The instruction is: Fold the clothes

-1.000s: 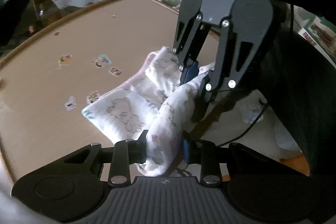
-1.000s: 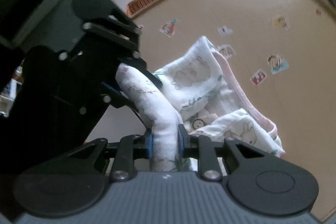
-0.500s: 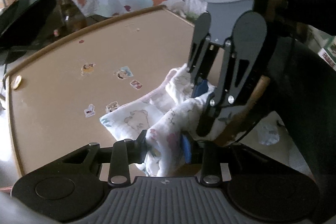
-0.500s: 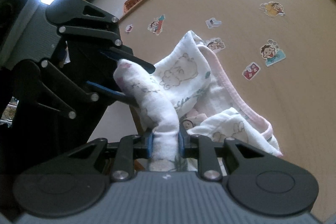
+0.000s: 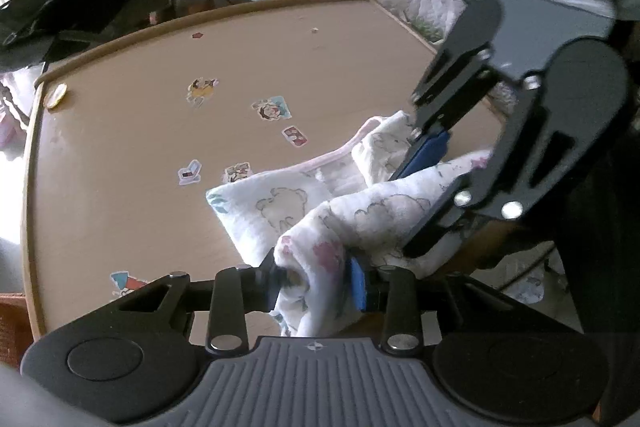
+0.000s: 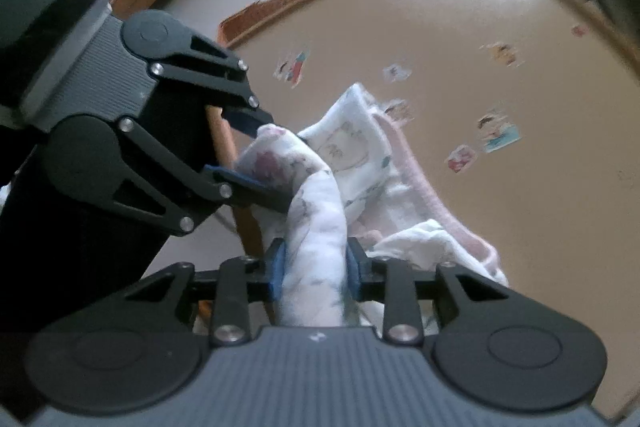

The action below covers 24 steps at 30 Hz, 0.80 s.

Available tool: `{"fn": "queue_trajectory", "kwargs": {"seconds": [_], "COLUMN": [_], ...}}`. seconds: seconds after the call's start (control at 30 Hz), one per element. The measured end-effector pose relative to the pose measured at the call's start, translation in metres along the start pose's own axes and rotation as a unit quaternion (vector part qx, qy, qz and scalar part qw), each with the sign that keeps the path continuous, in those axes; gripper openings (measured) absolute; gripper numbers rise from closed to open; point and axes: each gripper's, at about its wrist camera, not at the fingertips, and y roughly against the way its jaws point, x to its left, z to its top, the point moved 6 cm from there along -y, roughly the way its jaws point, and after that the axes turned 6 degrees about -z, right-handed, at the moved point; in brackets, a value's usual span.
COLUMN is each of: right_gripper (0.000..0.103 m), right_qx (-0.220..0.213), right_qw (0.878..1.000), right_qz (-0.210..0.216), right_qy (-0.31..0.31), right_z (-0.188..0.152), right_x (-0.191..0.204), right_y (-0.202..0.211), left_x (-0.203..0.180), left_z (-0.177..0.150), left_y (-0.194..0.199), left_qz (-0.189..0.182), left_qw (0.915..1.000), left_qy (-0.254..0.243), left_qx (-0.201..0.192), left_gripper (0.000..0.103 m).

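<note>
Plainly, risks by item:
Garment: a white printed baby garment (image 5: 280, 203) with pink trim lies bunched on the tan table (image 5: 120, 155), near its near edge; one twisted rope of cloth rises off the heap and runs between the two tools.
Left gripper (image 5: 316, 283): clamped on one end of that rope; cloth fills the gap between its blue pads.
Right gripper (image 6: 316, 267): its jaws have just been opening, yet the cloth roll is between them and the pads seem to press its sides, so I judge it a loosening hold.
Slip risk: if the right jaws widen more, that end may drop and the fold line collapse into the heap.
Twist risk: the held span is rolled, not flat; laying it down as it is would likely trap creases and give a lumpy fold.
Crowding risk: both tools stand very close, the right's fingers nearly over the left's; a clash or a pinch of the same layer seems possible.
Edge risk: part of the cloth hangs by the table's near rim; a pull toward the person could drag the heap off.
Stickers (image 5: 272, 109): flat on the table, unlikely to snag.
</note>
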Motion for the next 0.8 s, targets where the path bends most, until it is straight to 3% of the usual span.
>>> {"fn": "queue_trajectory", "kwargs": {"seconds": [0.3,0.5,0.8], "right_gripper": [0.034,0.034,0.033], "right_qx": [-0.039,-0.046,-0.044], "right_qw": [0.998,0.995,0.995], "right_qz": [-0.038,-0.028,-0.031], "right_qy": [-0.035,-0.084,-0.084], "right_z": [-0.029,-0.036,-0.031], "right_x": [0.008,-0.004,-0.006], "right_y": [0.032,0.032,0.032], "left_x": [0.001,-0.006,0.002], "left_z": [0.002,-0.001,-0.001], "left_y": [-0.006,-0.01,-0.007], "left_qz": [-0.001,0.004,-0.003], "left_qw": [1.0,1.0,0.999], "left_qy": [0.004,0.007,0.038], "left_qx": [-0.001,-0.005,-0.025], "left_gripper": [0.038,0.038,0.038]}}
